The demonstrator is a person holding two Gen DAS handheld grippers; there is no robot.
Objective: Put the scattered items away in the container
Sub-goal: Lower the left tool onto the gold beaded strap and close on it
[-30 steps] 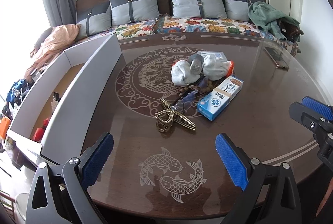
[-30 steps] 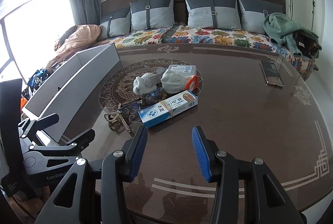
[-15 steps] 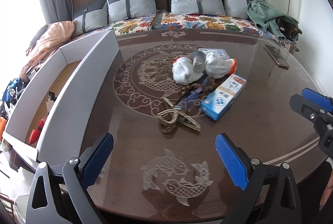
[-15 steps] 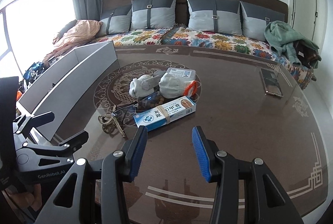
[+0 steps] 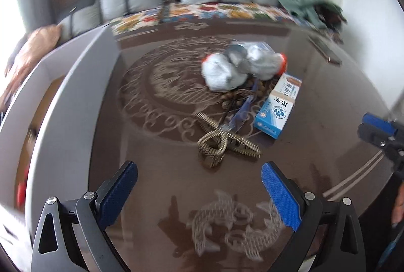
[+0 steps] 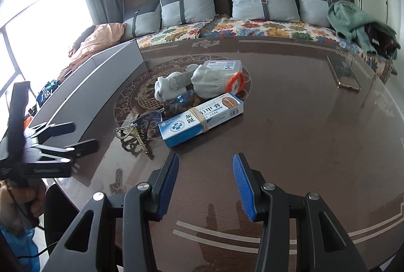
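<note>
Left gripper [image 5: 199, 192]: held wide apart, empty.
Right gripper [image 6: 205, 183]: parted, empty.
Container [image 5: 73, 95] interior: seen only by left wrist.
Phone [image 6: 343, 72]: sharp only from right wrist.

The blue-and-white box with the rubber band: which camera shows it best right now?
The right wrist view. The blue-and-white box lies close and sharp there, long side and rubber band fully visible. The left wrist view shows it motion-blurred, farther off and seen more end-on.

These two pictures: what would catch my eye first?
A small heap in the middle of the dark table: white gloves, a blue-and-white box and a brass hair clip. Both blue-padded tongs, left and right, hover open before it. The big white container waits leftward.
</note>
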